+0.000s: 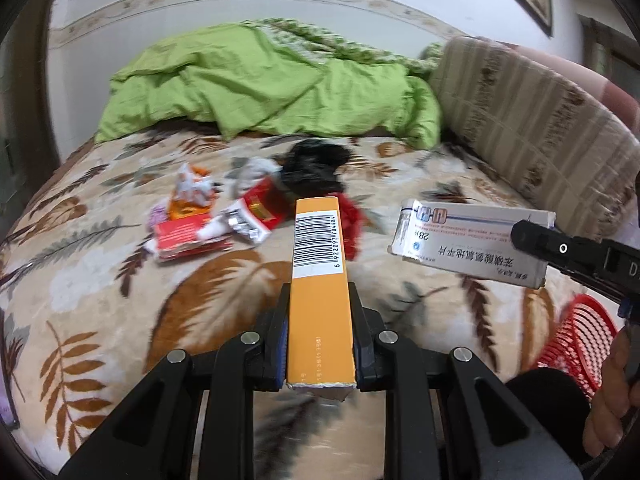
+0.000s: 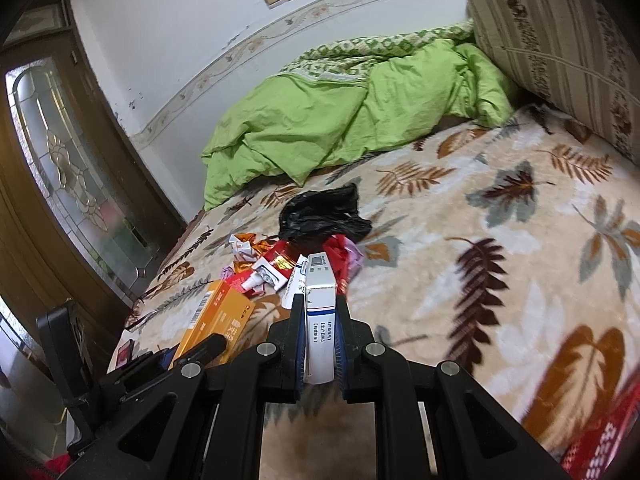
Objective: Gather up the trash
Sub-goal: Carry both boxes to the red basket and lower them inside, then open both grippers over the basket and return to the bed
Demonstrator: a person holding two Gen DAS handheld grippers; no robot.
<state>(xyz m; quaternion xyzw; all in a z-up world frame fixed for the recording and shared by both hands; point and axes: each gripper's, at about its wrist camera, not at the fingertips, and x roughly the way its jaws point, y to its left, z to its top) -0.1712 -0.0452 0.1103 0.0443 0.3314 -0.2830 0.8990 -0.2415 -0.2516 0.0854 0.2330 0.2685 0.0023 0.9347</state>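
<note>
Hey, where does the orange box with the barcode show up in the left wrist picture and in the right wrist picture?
Left wrist view: the orange box stands at bottom centre, clamped in the left gripper, barcode facing up.
Right wrist view: it sits at lower left, held up off the bed beside the white box in the right gripper.
Shared landmark: the black plastic bag on the leaf-patterned blanket, behind the trash pile.
</note>
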